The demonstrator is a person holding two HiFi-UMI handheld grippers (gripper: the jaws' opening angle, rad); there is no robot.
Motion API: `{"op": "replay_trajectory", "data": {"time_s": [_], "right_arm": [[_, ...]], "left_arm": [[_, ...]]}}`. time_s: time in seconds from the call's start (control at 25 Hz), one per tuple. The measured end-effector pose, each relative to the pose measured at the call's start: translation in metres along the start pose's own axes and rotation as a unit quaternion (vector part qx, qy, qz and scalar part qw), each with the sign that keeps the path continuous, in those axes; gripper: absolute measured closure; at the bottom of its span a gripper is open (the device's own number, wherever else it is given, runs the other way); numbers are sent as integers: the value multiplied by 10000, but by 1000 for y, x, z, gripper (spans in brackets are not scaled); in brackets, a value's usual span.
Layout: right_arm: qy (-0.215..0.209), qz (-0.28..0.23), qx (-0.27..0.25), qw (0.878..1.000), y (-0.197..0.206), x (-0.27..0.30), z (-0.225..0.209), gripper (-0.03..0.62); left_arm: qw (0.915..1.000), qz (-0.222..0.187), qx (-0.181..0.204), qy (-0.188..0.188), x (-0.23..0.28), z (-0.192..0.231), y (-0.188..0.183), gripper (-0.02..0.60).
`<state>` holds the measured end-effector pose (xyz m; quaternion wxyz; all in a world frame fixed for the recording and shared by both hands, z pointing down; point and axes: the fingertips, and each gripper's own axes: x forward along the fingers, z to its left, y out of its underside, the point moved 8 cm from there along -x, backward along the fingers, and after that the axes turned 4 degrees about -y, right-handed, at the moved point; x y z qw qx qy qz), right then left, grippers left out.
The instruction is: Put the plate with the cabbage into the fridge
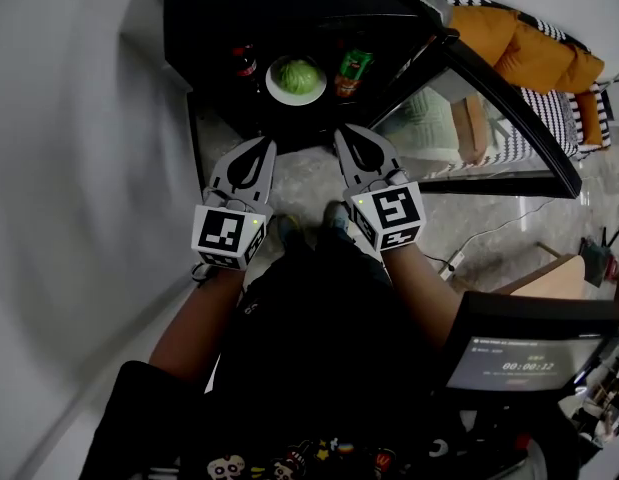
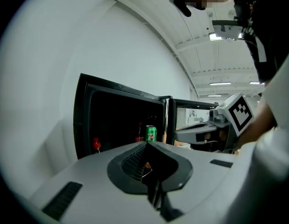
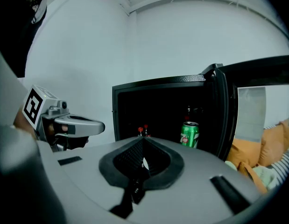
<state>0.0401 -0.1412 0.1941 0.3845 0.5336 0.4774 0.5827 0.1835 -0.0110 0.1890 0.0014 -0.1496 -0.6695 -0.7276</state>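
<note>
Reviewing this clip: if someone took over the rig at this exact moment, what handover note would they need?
Left gripper: jaws shut, empty, held in front of the fridge.
Right gripper: jaws shut, empty, beside the left one.
Plate with the cabbage: on a shelf inside the fridge, between a bottle and a green can.
Done: the plate is in the fridge.
Left: probably only the door, which stands open.

Cabbage [image 1: 298, 75], plate [image 1: 272, 86] hidden behind left claw [image 2: 147, 147], right claw [image 3: 142, 143] (gripper views only), fridge [image 3: 158, 85] depths too dark
</note>
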Motion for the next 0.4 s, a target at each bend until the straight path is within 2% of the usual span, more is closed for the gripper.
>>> {"op": "replay_trajectory", "data": {"time_s": [0.12, 0.4], "right_arm": [[-28, -3, -22, 10000, -1, 2, 6, 589], [-25, -68, -77, 9999, -4, 2, 18, 589]], "left_arm": [[9999, -19, 3, 129, 0, -6, 2, 579], [9998, -48, -76, 173, -6, -9, 3, 579]]}}
